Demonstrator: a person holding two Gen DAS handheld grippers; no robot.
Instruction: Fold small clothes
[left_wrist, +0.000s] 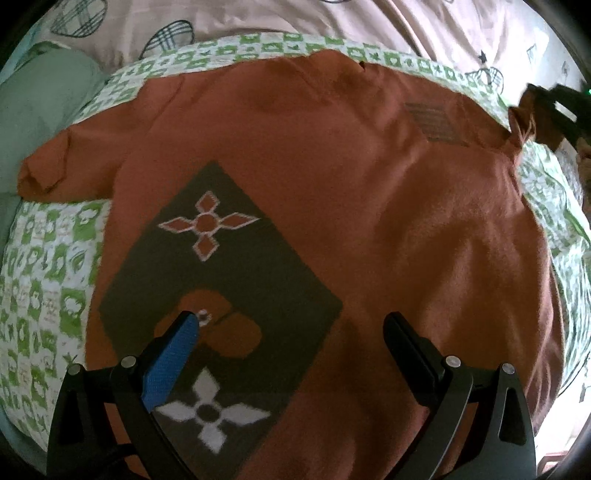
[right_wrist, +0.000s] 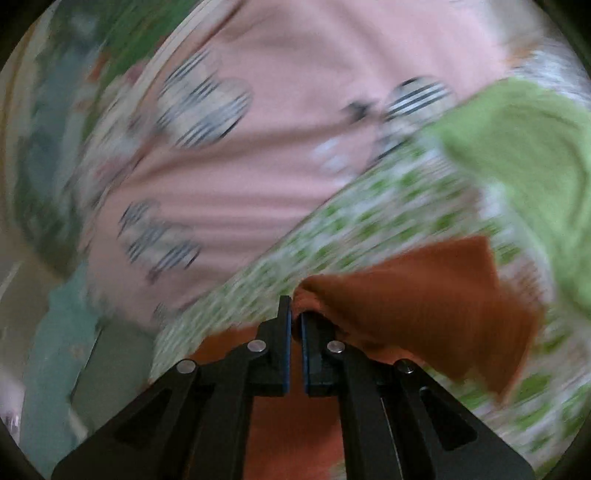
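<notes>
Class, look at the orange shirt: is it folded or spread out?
Spread out: the orange shirt lies flat on the green-patterned sheet, one sleeve extended.

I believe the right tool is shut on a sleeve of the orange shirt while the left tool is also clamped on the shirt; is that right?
Not quite: the left tool is open, hovering over the orange shirt, as the left wrist view shows. The right tool is indeed shut on the sleeve.
</notes>
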